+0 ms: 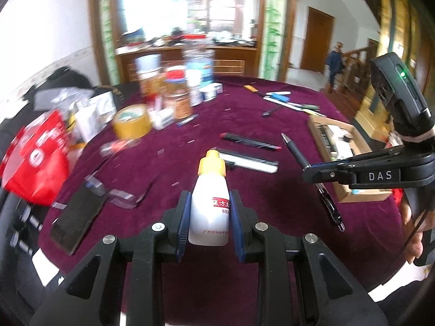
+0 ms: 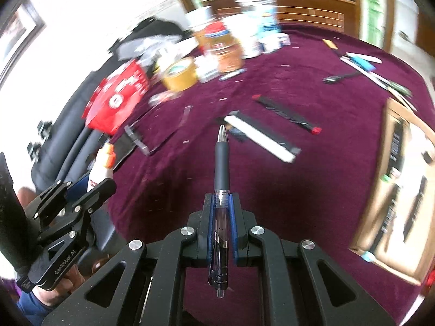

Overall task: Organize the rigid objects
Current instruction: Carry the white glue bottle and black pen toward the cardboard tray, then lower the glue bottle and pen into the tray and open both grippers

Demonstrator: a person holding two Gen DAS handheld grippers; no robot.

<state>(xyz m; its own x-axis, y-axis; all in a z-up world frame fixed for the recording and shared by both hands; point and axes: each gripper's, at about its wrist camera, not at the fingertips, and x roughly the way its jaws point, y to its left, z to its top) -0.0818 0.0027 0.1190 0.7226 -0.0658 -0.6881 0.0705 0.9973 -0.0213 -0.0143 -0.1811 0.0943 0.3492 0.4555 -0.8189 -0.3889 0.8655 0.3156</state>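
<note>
- Holding two items above the maroon table (image 1: 272, 114): your left tool (image 1: 209, 212) is clamped on a white bottle (image 1: 208, 212) with a yellow cap, which stands upright between the blue pads.
- Your right tool (image 2: 220, 225) is closed tight on a pen (image 2: 221, 168), tip pointing away from you.
- A wooden box (image 2: 391, 179) sits at the table's right edge; two rulers (image 2: 262, 135) lie mid-table.

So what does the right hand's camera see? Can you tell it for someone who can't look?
The right gripper is shut on a clear pen with a grey grip, above a dark red tablecloth. An open cardboard box sits right.
</note>
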